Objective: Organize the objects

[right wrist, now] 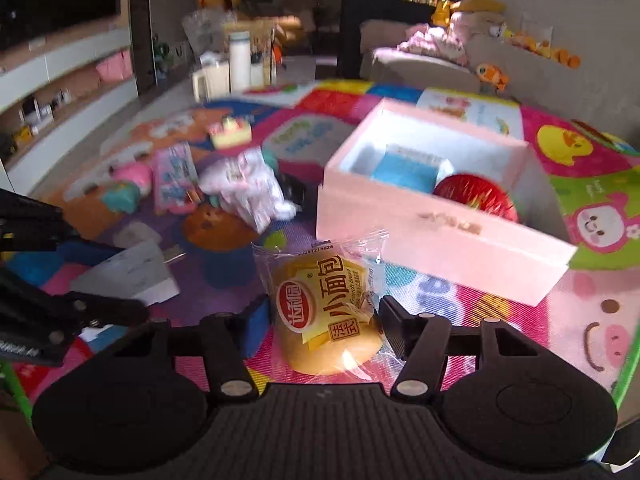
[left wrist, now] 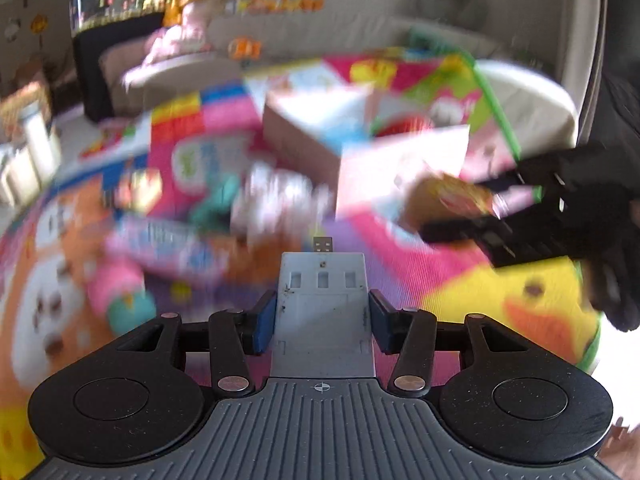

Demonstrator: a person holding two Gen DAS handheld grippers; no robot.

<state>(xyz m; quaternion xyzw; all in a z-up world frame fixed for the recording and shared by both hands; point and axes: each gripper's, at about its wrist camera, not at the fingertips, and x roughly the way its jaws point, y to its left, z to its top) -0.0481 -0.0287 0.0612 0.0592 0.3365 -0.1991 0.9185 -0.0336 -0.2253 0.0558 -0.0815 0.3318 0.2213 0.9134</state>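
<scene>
The right tool is clenched on a wrapped small bread, lifted just before the pink box; the left tool grips a grey flat piece, perhaps a card. This looks like the carrying step, and next each thing needs to go over the open box and be released there.

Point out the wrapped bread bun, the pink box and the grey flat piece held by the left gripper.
wrapped bread bun [right wrist: 328,312], right wrist view, on its printed label.
pink box [right wrist: 432,236], right wrist view, on its near side wall.
grey flat piece [left wrist: 322,320], left wrist view, on its flat middle.
</scene>
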